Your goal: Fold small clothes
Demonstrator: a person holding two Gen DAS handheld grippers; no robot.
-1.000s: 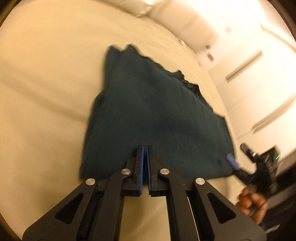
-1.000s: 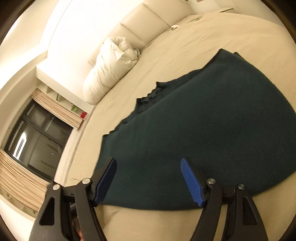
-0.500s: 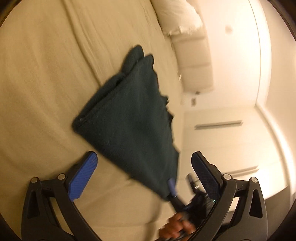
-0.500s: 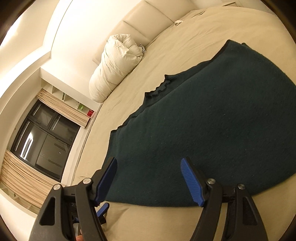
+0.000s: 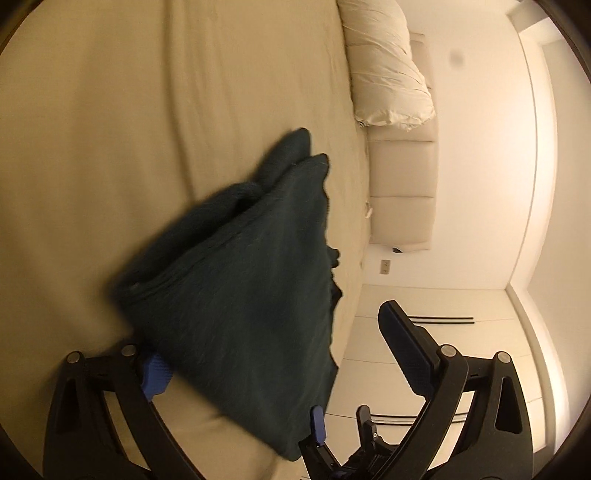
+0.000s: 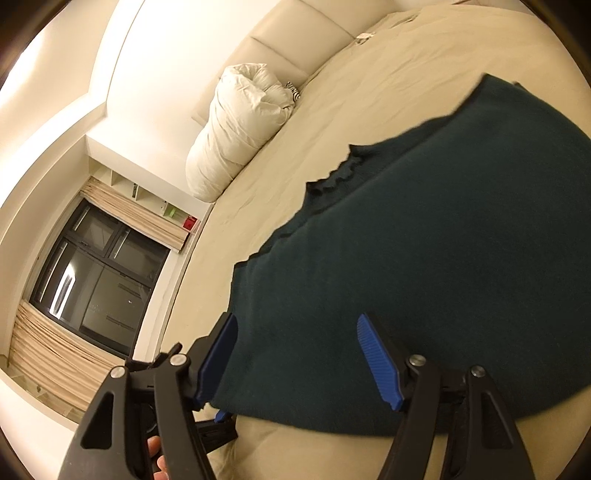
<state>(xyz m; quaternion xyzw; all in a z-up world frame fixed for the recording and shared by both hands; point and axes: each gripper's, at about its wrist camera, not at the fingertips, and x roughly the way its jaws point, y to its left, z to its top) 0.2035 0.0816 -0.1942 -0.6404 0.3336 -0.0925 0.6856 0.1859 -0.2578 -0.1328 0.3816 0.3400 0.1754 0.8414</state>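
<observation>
A dark teal knitted garment (image 5: 243, 284) lies folded on the beige bed (image 5: 110, 110). It also fills the right wrist view (image 6: 424, 251). My left gripper (image 5: 273, 350) is open, its jaws wide apart around the garment's near corner; the cloth hides part of the left finger. My right gripper (image 6: 299, 354) is open over the garment's near edge, not gripping it. The right gripper's blue tip shows at the bottom of the left wrist view (image 5: 317, 424).
A white rolled duvet (image 6: 240, 125) lies at the head of the bed against the padded headboard (image 6: 295, 33). A dark window with blinds (image 6: 88, 273) is beyond the bed's side. The bed edge runs close below both grippers.
My left gripper opened, let go of the garment and rolled its view sideways, then came closer to the garment's corner. The right gripper stayed open and shifted slightly.
</observation>
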